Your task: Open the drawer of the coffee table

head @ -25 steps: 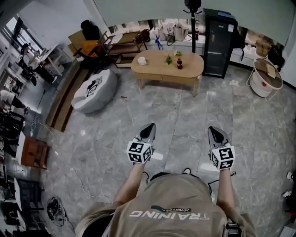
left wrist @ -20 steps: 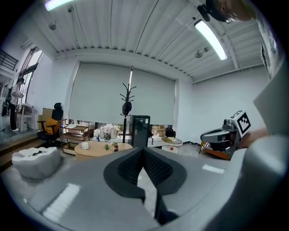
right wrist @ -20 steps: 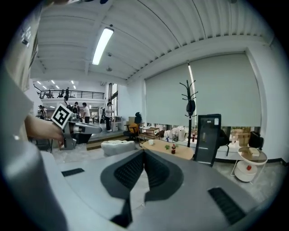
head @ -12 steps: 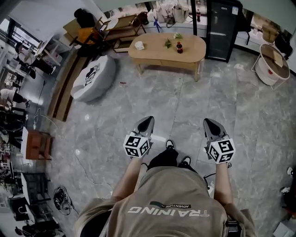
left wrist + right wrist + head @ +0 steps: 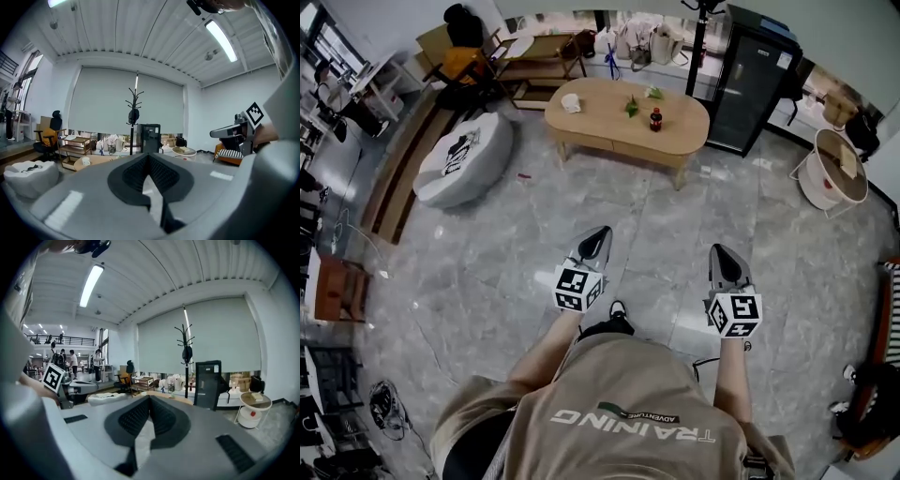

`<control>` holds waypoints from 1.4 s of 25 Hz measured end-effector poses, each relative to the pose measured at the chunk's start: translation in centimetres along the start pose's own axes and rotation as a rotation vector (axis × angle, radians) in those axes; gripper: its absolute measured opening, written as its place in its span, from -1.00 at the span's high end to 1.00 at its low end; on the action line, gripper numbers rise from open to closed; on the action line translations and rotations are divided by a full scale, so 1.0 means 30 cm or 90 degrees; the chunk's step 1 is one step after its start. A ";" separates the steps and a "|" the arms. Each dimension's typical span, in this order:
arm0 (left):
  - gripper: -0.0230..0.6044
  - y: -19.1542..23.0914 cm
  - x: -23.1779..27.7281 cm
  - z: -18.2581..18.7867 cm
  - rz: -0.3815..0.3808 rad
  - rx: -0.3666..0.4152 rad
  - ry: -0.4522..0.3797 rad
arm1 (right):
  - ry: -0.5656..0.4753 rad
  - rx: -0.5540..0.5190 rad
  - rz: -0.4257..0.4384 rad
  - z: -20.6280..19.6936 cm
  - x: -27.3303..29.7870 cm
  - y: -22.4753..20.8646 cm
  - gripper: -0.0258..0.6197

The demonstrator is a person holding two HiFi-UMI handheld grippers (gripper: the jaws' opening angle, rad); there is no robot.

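The oval wooden coffee table (image 5: 600,114) stands across the grey tiled floor, well ahead of both grippers. Its drawer front (image 5: 617,145) faces me and looks closed. On top stand a dark red bottle (image 5: 655,119), a white cup (image 5: 571,103) and a small green plant (image 5: 631,107). My left gripper (image 5: 600,235) and right gripper (image 5: 718,253) are held side by side in front of the person's body, pointing towards the table. Both are shut with nothing between the jaws. In the left gripper view the table (image 5: 91,161) shows low at the left behind the closed jaws.
A white beanbag (image 5: 459,159) lies left of the table. A black cabinet (image 5: 752,82) stands at its right end, and a round white basket table (image 5: 830,171) further right. Wooden shelves (image 5: 530,66) and a coat stand (image 5: 134,112) are behind it.
The person has walked towards the coffee table, which now looks nearer and larger. Both grippers have travelled forward with the body and stayed shut.
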State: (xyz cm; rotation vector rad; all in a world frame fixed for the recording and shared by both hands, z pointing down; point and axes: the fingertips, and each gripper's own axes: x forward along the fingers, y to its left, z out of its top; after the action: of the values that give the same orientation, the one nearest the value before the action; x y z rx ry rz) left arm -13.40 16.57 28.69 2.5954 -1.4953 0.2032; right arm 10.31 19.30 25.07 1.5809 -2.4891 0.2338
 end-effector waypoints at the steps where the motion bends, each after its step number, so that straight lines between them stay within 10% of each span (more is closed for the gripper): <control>1: 0.91 0.032 0.025 0.017 -0.004 0.005 -0.002 | -0.005 -0.002 -0.007 0.028 0.037 -0.005 0.91; 21: 0.91 0.356 0.243 -0.032 0.013 -0.051 0.031 | 0.062 -0.107 0.065 0.069 0.487 0.075 0.91; 35: 0.91 0.210 0.594 0.077 0.001 -0.002 0.041 | 0.060 -0.105 0.107 0.021 0.639 -0.287 0.91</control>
State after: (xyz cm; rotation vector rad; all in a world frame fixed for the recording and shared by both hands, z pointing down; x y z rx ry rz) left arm -9.88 -2.09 30.06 2.5598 -1.4744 0.2826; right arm 10.09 -1.31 29.31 1.2713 -2.4977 0.1197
